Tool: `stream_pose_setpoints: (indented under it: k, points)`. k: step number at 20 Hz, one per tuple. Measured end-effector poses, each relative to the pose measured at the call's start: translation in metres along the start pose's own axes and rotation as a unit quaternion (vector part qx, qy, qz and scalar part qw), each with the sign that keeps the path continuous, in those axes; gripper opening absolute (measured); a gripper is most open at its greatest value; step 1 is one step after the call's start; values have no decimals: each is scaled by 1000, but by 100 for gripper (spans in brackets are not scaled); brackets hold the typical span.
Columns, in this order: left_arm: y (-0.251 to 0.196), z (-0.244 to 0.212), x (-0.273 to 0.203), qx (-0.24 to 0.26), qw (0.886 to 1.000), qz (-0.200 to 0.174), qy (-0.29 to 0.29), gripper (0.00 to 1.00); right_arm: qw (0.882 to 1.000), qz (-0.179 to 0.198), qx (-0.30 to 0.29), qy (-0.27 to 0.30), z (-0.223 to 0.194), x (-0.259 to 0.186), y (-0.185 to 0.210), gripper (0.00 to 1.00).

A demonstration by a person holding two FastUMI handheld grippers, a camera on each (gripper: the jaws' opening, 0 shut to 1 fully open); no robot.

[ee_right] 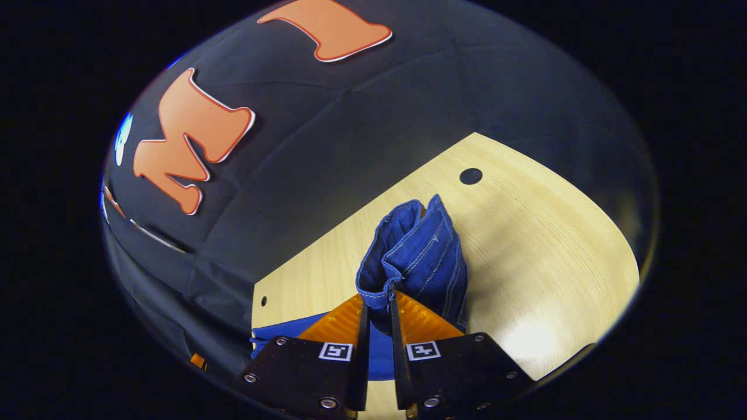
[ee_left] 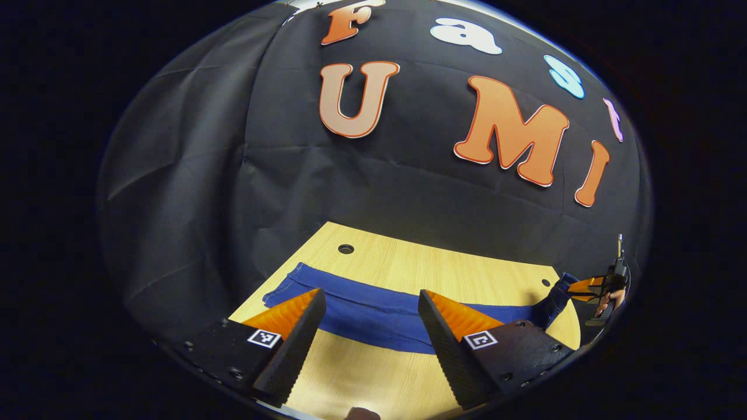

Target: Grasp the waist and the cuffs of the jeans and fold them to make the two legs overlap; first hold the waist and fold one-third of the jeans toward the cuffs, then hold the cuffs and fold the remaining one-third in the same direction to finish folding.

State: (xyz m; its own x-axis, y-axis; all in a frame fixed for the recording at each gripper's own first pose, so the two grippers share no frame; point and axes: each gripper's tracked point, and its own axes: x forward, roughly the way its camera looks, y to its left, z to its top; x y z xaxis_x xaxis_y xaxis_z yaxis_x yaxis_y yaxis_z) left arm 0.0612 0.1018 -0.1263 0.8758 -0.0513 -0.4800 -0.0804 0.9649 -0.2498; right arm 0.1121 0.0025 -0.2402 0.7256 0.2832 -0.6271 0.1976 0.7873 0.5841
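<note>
- Your right gripper [ee_right: 378,303] pinches a bunched end of the jeans [ee_right: 417,256], lifted just ahead of its fingers.
- Your left gripper [ee_left: 370,303] is spread wide, holding nothing; the denim lies flat just beyond it on the wooden table [ee_left: 408,262].
- Judging by this, folding has barely begun; both thirds remain.
- Count: one pair of jeans, two grippers.

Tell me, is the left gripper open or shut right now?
Open. In the left gripper view the left gripper has its fingers spread wide apart above the jeans lying on the table, gripping nothing.
</note>
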Motion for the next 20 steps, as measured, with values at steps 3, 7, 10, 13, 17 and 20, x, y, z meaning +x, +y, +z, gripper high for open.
stream_pose_setpoints:
  k: [3,7,10,13,17,20]
  points:
    - [21,1,6,-4,1000,0,7,98,1000,-23,-8,-16,5,7,-5,19]
    - [43,-5,17,-23,1000,5,20,98,997,-9,-69,-19,-16,2,22,18]
    - [53,-8,27,-28,999,4,30,98,996,20,-82,-3,-39,9,54,18]
    - [59,-5,34,-25,999,3,32,98,994,35,-103,23,-67,17,77,18]
    - [66,-7,44,-28,999,0,42,98,989,62,-114,65,-109,24,110,10]
    - [75,-10,50,-33,998,6,49,98,983,102,-115,102,-148,23,144,17]
